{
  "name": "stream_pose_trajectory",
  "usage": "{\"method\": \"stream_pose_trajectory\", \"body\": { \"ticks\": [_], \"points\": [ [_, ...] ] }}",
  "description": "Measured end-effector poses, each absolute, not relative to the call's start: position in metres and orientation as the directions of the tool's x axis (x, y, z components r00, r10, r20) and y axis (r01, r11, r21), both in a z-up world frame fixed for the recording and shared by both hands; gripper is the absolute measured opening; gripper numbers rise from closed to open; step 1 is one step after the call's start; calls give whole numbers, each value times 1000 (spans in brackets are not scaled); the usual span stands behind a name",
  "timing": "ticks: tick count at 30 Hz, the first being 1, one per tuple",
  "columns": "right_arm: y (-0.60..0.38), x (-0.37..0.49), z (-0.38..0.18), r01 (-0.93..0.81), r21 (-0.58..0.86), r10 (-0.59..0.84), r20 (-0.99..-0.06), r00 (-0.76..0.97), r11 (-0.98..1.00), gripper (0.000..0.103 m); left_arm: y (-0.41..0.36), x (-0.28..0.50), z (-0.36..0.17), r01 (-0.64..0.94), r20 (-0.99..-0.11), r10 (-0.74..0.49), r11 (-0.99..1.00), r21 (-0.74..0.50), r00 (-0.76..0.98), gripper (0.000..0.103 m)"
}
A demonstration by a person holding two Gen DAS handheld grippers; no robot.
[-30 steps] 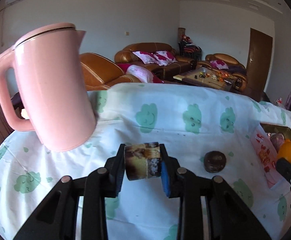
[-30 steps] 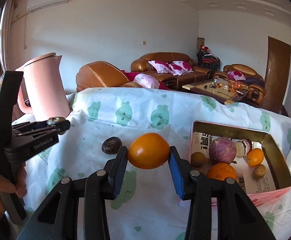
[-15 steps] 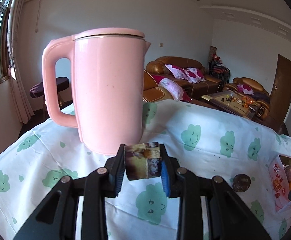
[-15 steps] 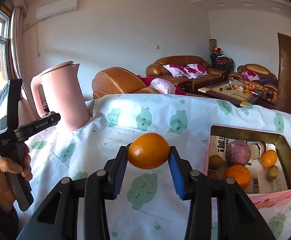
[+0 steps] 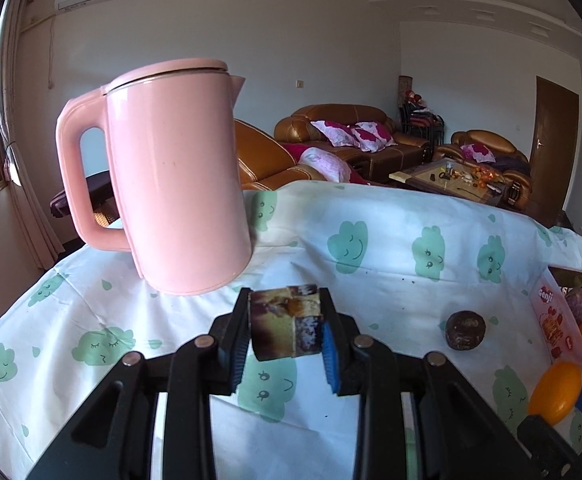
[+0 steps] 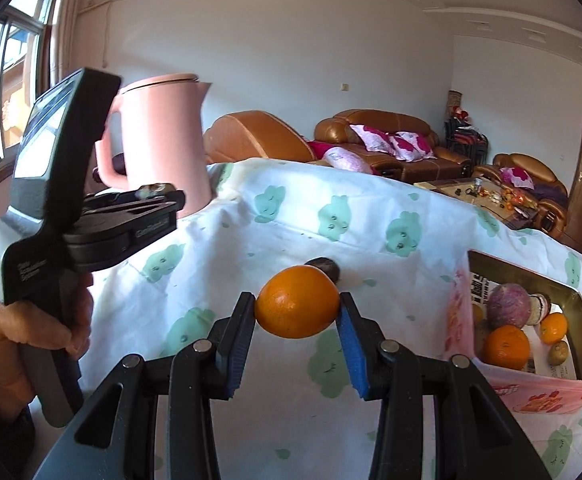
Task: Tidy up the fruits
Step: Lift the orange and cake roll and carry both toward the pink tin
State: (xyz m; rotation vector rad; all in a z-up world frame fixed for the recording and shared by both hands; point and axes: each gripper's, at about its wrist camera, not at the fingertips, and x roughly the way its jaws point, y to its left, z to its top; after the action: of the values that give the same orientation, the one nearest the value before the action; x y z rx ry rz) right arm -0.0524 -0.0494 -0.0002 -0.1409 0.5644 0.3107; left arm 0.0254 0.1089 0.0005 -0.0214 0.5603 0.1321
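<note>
My left gripper (image 5: 285, 330) is shut on a brown and yellow cut fruit piece (image 5: 285, 328) and holds it above the cloth, in front of the pink kettle (image 5: 175, 196). My right gripper (image 6: 297, 314) is shut on an orange (image 6: 297, 307); that orange also shows in the left wrist view (image 5: 555, 391). A dark round fruit (image 5: 465, 330) lies on the cloth; in the right wrist view it peeks out behind the orange (image 6: 325, 266). A pink fruit box (image 6: 531, 384) at the right holds a purple fruit (image 6: 509, 306), oranges (image 6: 507, 347) and small brown fruits.
The table wears a white cloth with green clouds (image 5: 371, 256). The left hand-held gripper body (image 6: 63, 216) fills the left of the right wrist view. Sofas (image 5: 355, 140) and a coffee table (image 5: 455, 178) stand beyond the far edge.
The left gripper view has swung right, so the kettle sits further left and the dark fruit and box show. The right gripper has moved nearer the dark fruit. Both keep their fruit.
</note>
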Motion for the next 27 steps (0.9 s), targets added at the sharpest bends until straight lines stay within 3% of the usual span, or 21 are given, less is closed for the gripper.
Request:
{"method": "stream_pose_trajectory", "body": {
  "ticks": [11,27],
  "points": [
    [-61,-64,-1,-319,-103,216,-539,814,942,43,101,17,-9,-120,-564,105,993,10,819,32],
    [-127,-61,4,-196,-122,105,-521,847,973,43,35,2,-6,77,-564,-62,997,2,823,32]
  ]
}}
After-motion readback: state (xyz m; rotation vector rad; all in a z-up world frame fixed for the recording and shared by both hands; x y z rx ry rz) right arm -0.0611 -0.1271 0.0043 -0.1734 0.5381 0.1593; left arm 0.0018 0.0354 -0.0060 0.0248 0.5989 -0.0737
